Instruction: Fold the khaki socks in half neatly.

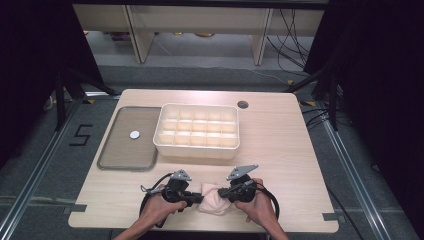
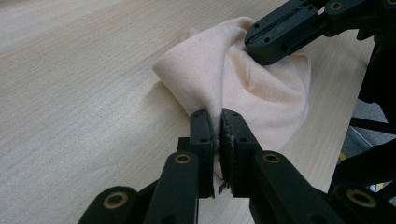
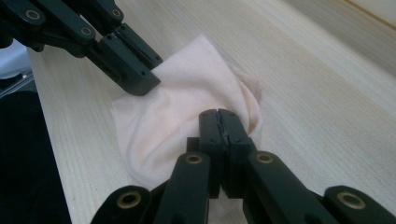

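I've got the left hand-held gripper (image 2: 218,122) clamped on a fold of the peach cloth (image 2: 261,88), jaws nearly together w/ fabric pinched between them. Right hand-held gripper (image 3: 218,122) is also clamped on the cloth (image 3: 182,107), jaws pressed tight together over a bunched edge. In the high view the cloth (image 1: 214,198) sits crumpled on the worktop (image 1: 280,150) near its front edge, between the left hand-held gripper (image 1: 197,199) and the right hand-held gripper (image 1: 223,192), each touching it from its own side. My hands come in from the bottom edge, one per tool. Further back, approx. mid-worktop, a cream divided box (image 1: 197,131) w/ many small compartments, all looking bare. Just left of it, touching or nearly so, a flat grey lid (image 1: 120,150) lies w/ a small white disc (image 1: 134,134) on it. Box & lid are well apart from the cloth
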Available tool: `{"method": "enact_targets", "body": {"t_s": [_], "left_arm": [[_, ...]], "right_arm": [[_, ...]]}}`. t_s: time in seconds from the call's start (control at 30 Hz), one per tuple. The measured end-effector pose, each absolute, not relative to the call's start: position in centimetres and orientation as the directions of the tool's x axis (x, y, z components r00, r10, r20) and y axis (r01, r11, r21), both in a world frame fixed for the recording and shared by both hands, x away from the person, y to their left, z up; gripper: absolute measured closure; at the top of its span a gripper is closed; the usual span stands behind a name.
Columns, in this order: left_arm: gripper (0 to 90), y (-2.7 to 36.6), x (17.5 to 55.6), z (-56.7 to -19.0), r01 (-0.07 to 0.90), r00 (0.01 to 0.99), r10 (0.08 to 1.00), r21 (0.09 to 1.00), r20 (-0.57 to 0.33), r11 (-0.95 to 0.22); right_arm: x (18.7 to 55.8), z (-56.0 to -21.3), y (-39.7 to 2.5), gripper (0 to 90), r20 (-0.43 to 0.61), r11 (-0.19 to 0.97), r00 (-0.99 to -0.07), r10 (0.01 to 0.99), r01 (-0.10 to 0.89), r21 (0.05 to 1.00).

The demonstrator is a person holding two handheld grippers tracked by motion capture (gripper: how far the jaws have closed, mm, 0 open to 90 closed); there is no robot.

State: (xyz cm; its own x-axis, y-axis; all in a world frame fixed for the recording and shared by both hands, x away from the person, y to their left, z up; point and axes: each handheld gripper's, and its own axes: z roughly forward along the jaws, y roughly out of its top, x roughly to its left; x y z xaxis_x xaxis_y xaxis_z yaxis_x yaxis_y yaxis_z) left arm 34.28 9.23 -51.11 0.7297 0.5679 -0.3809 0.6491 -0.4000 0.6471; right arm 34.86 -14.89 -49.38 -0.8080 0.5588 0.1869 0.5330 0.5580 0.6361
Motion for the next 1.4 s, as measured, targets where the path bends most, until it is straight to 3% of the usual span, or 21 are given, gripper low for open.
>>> {"method": "enact_targets", "body": {"t_s": [0.5, 0.97, 1.17, 1.4], "left_arm": [[84.8, 9.9, 34.5, -50.4, 0.617, 0.748, 0.575, 0.666, -0.33, -0.42], [84.9, 10.6, 34.6, -49.9, 0.606, 0.753, 0.58, 0.671, -0.311, -0.428], [85.0, 10.4, 34.3, -49.7, 0.588, 0.766, 0.577, 0.674, -0.285, -0.447], [85.1, 10.5, 34.2, -49.3, 0.567, 0.779, 0.574, 0.675, -0.252, -0.472]], "right_arm": [[33.3, -48.3, -13.9, 89.4, 0.184, 0.545, -0.842, 0.507, 0.479, 0.688], [32.9, -49.7, -10.9, 89.4, 0.213, 0.601, -0.878, 0.43, 0.454, 0.659], [32.9, -50.2, -10.7, 89.8, 0.217, 0.612, -0.866, 0.45, 0.476, 0.632], [33.2, -49.6, -11.1, 89.5, 0.207, 0.589, -0.869, 0.449, 0.462, 0.663]]}}
